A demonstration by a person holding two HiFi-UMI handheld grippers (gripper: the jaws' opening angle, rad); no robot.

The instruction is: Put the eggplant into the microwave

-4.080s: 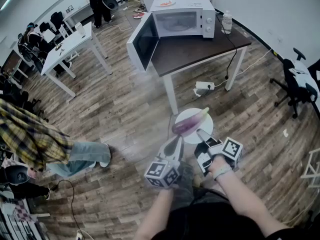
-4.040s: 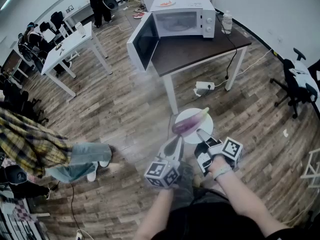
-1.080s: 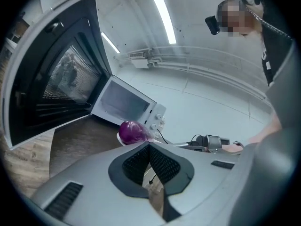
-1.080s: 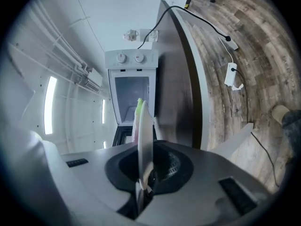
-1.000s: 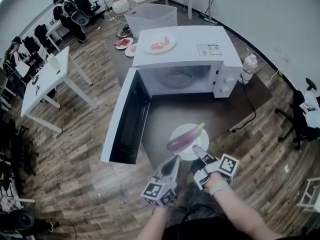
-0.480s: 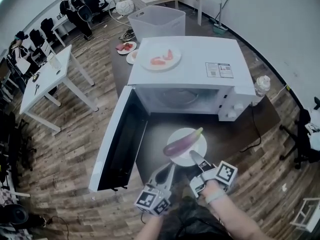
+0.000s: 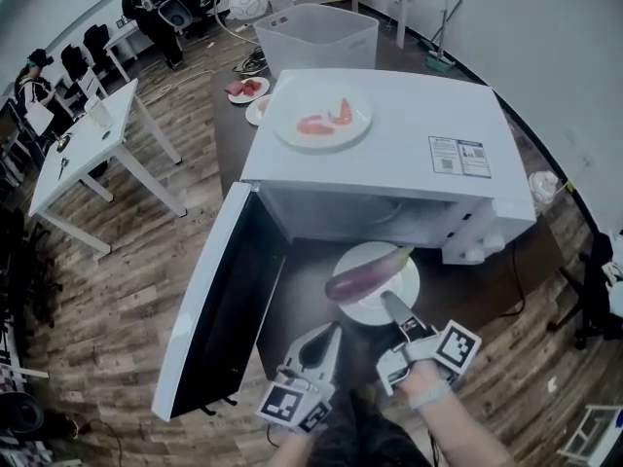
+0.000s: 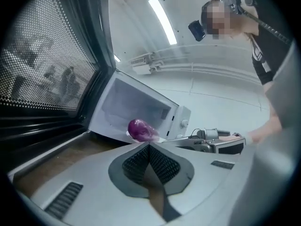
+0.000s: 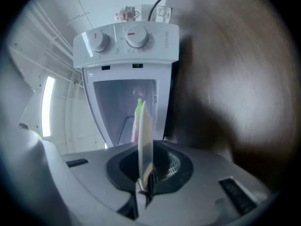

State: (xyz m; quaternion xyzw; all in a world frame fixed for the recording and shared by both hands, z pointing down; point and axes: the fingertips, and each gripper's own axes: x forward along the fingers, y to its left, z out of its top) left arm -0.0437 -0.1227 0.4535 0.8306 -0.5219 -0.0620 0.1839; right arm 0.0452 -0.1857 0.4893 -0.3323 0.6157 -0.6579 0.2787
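A purple eggplant point(image 7: 362, 274) lies on a white plate point(image 7: 401, 286) held level just in front of the open white microwave point(image 7: 389, 154). My right gripper point(image 7: 391, 305) is shut on the plate's near rim. In the right gripper view the plate point(image 9: 145, 135) is edge-on between the jaws, with the eggplant's green stem point(image 9: 139, 106) before the microwave cavity point(image 9: 124, 107). My left gripper point(image 7: 331, 335) is shut and empty, to the left of the plate and a little nearer to me. It faces the eggplant point(image 8: 142, 130) and the cavity point(image 8: 136, 105). The microwave door point(image 7: 229, 309) swings out to the left.
A plate of pink food point(image 7: 321, 117) sits on top of the microwave. The microwave stands on a dark brown table point(image 7: 311, 295). A white bin point(image 7: 316, 32) is behind it, a bottle point(image 7: 543, 185) at its right, and white desks point(image 7: 83, 144) at the far left.
I have come from across the room up to the microwave. The plate with the eggplant, still in the right gripper, is now at the cavity's mouth. The left gripper stays shut beside it.
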